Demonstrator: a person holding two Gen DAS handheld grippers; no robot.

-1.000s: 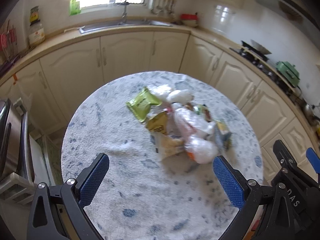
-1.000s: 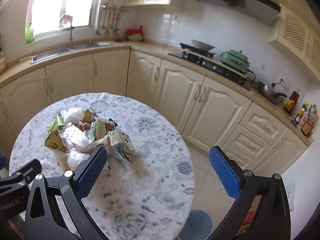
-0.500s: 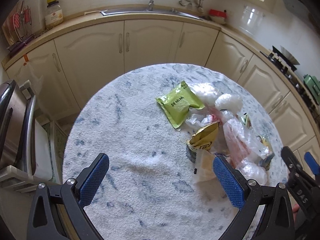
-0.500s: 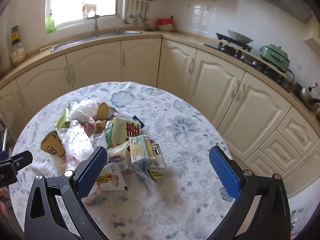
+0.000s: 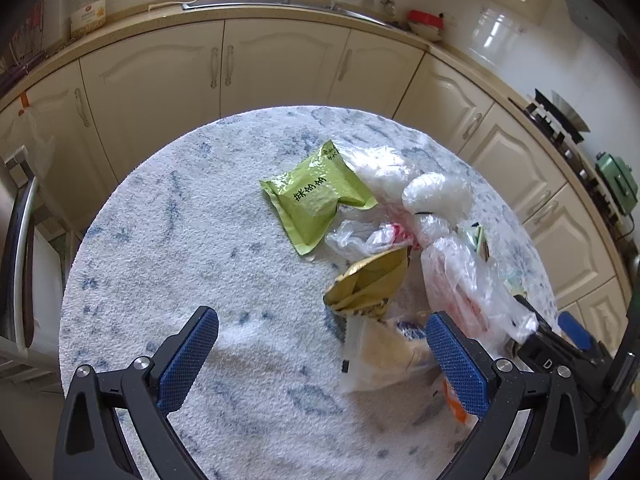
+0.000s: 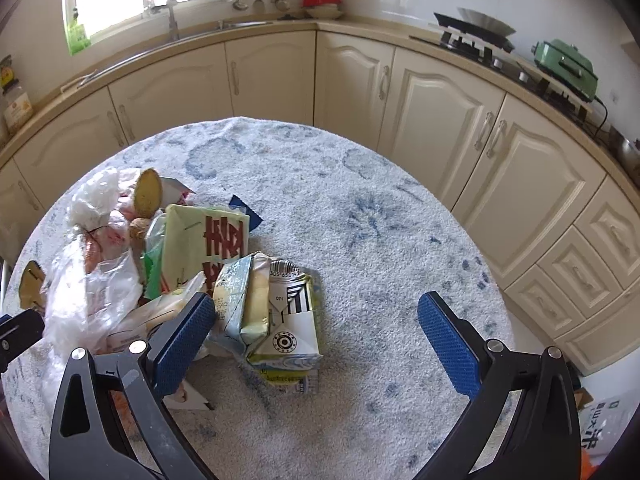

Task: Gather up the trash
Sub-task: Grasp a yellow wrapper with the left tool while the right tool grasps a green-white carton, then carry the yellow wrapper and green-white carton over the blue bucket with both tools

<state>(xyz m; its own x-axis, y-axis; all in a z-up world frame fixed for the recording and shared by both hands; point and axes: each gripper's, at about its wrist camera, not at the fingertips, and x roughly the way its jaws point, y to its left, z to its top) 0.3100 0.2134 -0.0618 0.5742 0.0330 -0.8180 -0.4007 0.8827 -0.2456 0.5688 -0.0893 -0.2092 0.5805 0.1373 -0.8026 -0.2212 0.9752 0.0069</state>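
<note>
A pile of trash lies on a round blue-and-white table point(image 5: 168, 240). In the left wrist view I see a green snack bag point(image 5: 316, 196), a crumpled gold wrapper point(image 5: 370, 284) and clear plastic bags point(image 5: 464, 280). My left gripper point(image 5: 320, 356) is open and empty, low over the table, the pile by its right finger. In the right wrist view a crushed drink carton point(image 6: 280, 312) lies just ahead, beside a cream packet with red print point(image 6: 208, 240) and plastic bags point(image 6: 92, 280). My right gripper point(image 6: 316, 344) is open and empty; its left finger is at the pile's edge.
Cream kitchen cabinets point(image 6: 436, 116) curve around the table, with a sink point(image 5: 256, 4) under the window and a stove point(image 6: 472, 36) with a green appliance point(image 6: 564, 68) on the counter. A metal rack point(image 5: 16, 248) stands left of the table.
Both grippers have come lower and closer to the pile. The left view swung left, so the trash now sits at its right. Both stayed open.
</note>
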